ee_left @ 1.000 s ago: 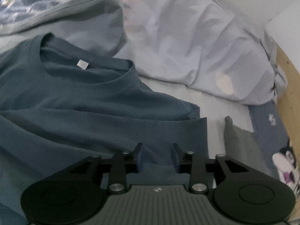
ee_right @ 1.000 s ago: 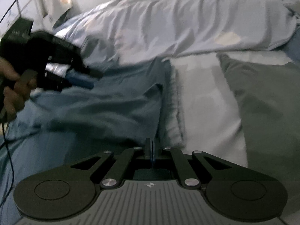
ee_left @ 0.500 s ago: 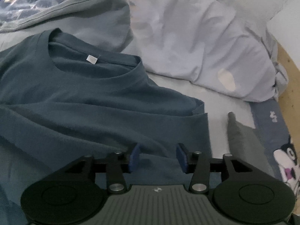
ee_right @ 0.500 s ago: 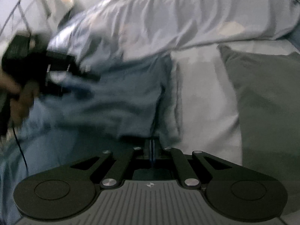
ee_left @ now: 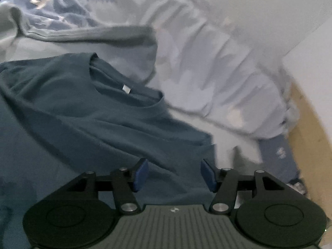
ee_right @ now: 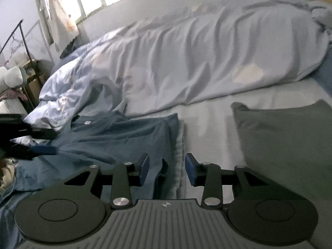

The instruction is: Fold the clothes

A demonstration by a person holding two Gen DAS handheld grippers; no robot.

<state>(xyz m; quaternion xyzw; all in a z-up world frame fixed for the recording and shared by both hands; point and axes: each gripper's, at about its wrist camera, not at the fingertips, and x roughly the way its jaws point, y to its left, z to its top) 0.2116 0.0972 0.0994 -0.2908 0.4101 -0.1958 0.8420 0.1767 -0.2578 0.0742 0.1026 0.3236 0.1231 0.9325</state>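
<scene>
left gripper (ee_left: 174,174): jaws opening, pads apart, hovering over blue T-shirt (ee_left: 99,124), cloth below not pinched | right gripper (ee_right: 167,171): jaws opening, pads apart, shirt edge showing between them, not pressed | blue T-shirt lying spread on white bed sheet (ee_right: 207,122), collar toward rumpled duvet (ee_right: 197,62) | grey garment (ee_right: 290,137) lying just beside, on the right

text: none legible | neck tag (ee_left: 126,88) on T-shirt (ee_left: 99,124): blank
</scene>
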